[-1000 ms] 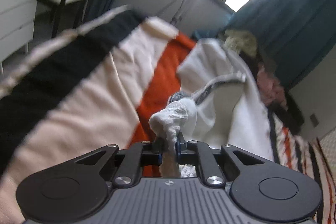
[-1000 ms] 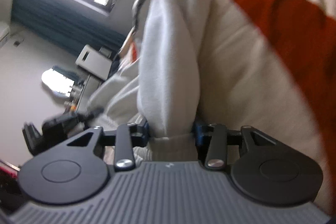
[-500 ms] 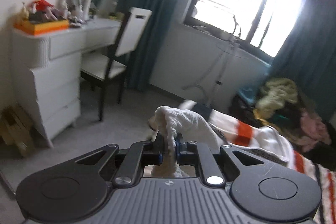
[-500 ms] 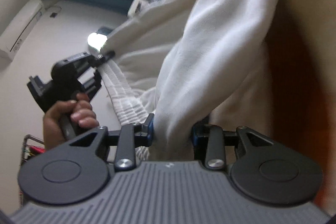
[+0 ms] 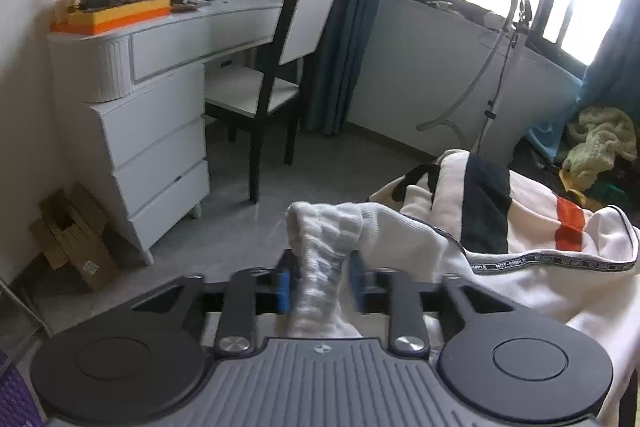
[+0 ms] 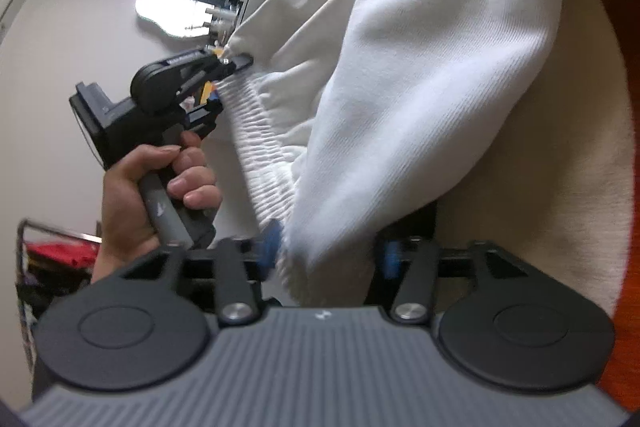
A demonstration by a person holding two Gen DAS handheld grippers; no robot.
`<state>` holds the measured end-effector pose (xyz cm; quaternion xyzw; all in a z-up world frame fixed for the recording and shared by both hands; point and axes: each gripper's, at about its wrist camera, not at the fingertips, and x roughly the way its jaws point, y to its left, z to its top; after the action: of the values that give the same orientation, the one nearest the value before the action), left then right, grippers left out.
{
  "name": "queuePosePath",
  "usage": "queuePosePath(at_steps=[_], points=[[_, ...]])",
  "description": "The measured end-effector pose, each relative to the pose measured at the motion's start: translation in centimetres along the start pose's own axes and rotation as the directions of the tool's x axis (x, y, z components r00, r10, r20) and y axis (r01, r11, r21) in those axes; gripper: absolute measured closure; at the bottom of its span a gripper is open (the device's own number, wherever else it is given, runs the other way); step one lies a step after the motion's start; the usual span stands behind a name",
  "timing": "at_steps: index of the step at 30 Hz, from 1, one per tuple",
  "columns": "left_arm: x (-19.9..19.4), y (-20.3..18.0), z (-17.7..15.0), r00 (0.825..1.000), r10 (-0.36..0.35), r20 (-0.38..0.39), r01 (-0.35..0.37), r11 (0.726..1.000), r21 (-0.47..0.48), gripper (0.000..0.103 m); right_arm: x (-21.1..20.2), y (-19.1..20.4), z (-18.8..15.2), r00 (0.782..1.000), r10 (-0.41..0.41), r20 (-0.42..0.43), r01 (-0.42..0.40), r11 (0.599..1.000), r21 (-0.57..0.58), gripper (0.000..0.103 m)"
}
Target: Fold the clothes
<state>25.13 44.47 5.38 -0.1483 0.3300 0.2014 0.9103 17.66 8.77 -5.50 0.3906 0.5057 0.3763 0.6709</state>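
Since half a second ago both grippers have let their jaws go apart, and they are opening now. In the left wrist view the left gripper (image 5: 323, 281) has the ribbed waistband (image 5: 324, 239) between its pads, loose, and the white garment (image 5: 520, 283) lies over a striped blanket (image 5: 486, 203); a dresser (image 5: 152, 115) and chair (image 5: 280, 67) stand behind. Only the right wrist view shows the hand (image 6: 136, 195) holding the left gripper, and the right gripper (image 6: 330, 253) with white cloth between its wide jaws.

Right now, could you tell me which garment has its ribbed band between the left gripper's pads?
The white garment with black lettered tape, its ribbed band inside the opening left gripper; the yellowish garment lies heaped by the window.
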Motion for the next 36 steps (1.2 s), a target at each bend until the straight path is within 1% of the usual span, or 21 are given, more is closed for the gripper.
queuePosePath(at_steps=[2,4,5,6,9,11,13,15,17,18,20,22,24,25,27,29,31,34,36], points=[[-1.8,0.0,-0.9,1.000,-0.007,0.009,0.006,1.000,0.010,0.046,-1.1,0.7,-0.5,1.000,-0.004,0.002,0.004,1.000,-0.019,0.018],[-3.9,-0.3,-1.9,1.000,-0.012,0.022,0.011,1.000,0.023,0.036,-2.5,1.6,-1.2,1.000,-0.006,0.020,0.007,0.998,-0.056,0.018],[-5.1,-0.7,-2.4,0.999,-0.012,0.032,0.011,1.000,0.025,0.029,-3.4,2.1,-1.5,0.999,-0.009,0.031,0.011,0.997,-0.078,0.018],[-6.3,-1.1,-3.0,0.999,-0.014,0.043,0.013,1.000,0.026,0.028,-4.5,2.6,-1.7,0.999,-0.017,0.050,0.022,0.994,-0.105,0.018],[-9.8,-3.1,-4.8,0.996,-0.061,0.065,0.059,0.997,0.040,0.025,-8.8,3.6,-2.3,0.990,-0.057,0.127,0.081,0.977,-0.198,0.018],[-12.2,-5.3,-6.2,0.993,-0.094,0.074,0.089,0.994,0.061,0.024,-12.1,4.2,-2.4,0.978,-0.085,0.193,0.135,0.956,-0.262,0.018],[-14.6,-7.9,-8.0,0.985,-0.141,0.098,0.133,0.988,0.082,0.023,-15.8,4.6,-2.7,0.955,-0.111,0.275,0.200,0.925,-0.322,0.018],[-17.1,-10.8,-9.9,0.974,-0.186,0.128,0.172,0.978,0.116,0.022,-19.7,4.7,-3.0,0.924,-0.132,0.358,0.271,0.887,-0.373,0.018],[-19.8,-14.2,-12.0,0.960,-0.232,0.158,0.205,0.964,0.169,0.022,-23.5,4.5,-3.3,0.883,-0.153,0.444,0.354,0.838,-0.415,0.018],[-21.0,-15.8,-13.1,0.951,-0.256,0.171,0.222,0.955,0.195,0.021,-25.1,4.7,-3.4,0.857,-0.163,0.489,0.400,0.808,-0.433,0.018],[-23.3,-18.9,-15.4,0.931,-0.309,0.193,0.264,0.937,0.227,0.021,-27.5,5.3,-3.0,0.798,-0.175,0.577,0.493,0.740,-0.457,0.018],[-25.4,-21.7,-17.6,0.910,-0.358,0.208,0.304,0.919,0.251,0.021,-30.0,4.8,-3.6,0.739,-0.177,0.650,0.567,0.684,-0.459,0.018],[-26.7,-24.1,-19.9,0.893,-0.392,0.224,0.319,0.899,0.300,0.019,-31.7,4.1,-3.8,0.687,-0.178,0.705,0.625,0.641,-0.447,0.018],[-27.2,-25.3,-20.9,0.884,-0.408,0.231,0.323,0.887,0.329,0.018,-32.5,3.7,-4.0,0.664,-0.178,0.726,0.646,0.626,-0.437,0.018],[-27.7,-27.5,-22.6,0.869,-0.435,0.235,0.329,0.864,0.382,0.016,-33.4,2.5,-4.1,0.634,-0.176,0.753,0.665,0.621,-0.415,0.019],[-27.6,-29.2,-23.9,0.873,-0.426,0.237,0.310,0.861,0.404,0.016,-34.0,1.3,-4.1,0.604,-0.186,0.775,0.693,0.603,-0.395,0.019],[-27.3,-30.1,-24.9,0.865,-0.438,0.246,0.324,0.861,0.393,0.016,-34.0,0.2,-4.1,0.579,-0.193,0.792,0.721,0.576,-0.386,0.019],[-26.3,-30.5,-26.1,0.848,-0.463,0.258,0.360,0.860,0.362,0.016,-34.2,-1.7,-4.1,0.551,-0.203,0.809,0.751,0.543,-0.376,0.019],[-25.0,-30.3,-26.9,0.842,-0.461,0.281,0.353,0.864,0.360,0.015,-33.6,-3.0,-3.8,0.533,-0.213,0.819,0.765,0.535,-0.359,0.019]])
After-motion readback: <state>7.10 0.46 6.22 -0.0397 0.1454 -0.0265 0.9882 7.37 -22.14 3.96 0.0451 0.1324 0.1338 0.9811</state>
